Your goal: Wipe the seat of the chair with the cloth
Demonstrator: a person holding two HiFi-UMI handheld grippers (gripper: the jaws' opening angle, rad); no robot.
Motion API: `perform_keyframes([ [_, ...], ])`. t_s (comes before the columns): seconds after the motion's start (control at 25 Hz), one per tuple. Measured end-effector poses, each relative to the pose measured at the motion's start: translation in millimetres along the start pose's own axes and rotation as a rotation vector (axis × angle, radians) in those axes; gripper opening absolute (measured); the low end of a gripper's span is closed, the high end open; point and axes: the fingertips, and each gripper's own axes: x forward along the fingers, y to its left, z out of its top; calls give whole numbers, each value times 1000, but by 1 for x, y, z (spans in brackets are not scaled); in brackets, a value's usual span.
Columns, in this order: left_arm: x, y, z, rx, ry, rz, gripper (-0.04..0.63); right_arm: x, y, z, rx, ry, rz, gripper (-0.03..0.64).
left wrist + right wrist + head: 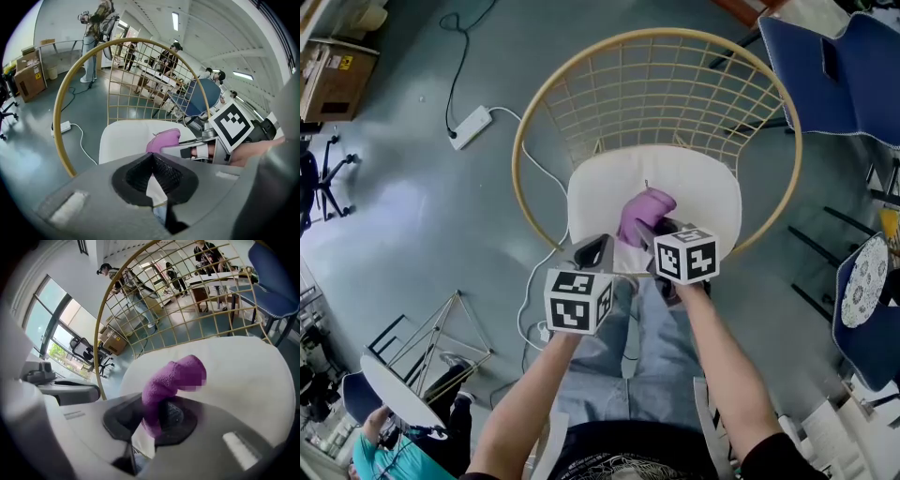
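The cloth [173,378], a purple terry rag, was pinched at its lower end by the right gripper [157,420]. Its fingers were clenched on it, and the free end stuck out over the white seat [600,192] of the wire-backed chair [656,84]. It looked light, soft and limp, likely to fold rather than push. A hold nearer its middle should press more fabric flat. The left gripper [152,173] hung near the seat's front edge, fingers closed on nothing.
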Motion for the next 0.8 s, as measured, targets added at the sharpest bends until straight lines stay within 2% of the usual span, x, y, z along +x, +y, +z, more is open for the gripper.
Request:
perform_keyframes([
  [0.44,25,-40,-3,1,23,14,-3,-33,-52,-8,17,-1,-35,61],
  [0.8,48,-78,1,24,40,-12,-3,-75,-100,-11,41,-6,-97,61],
])
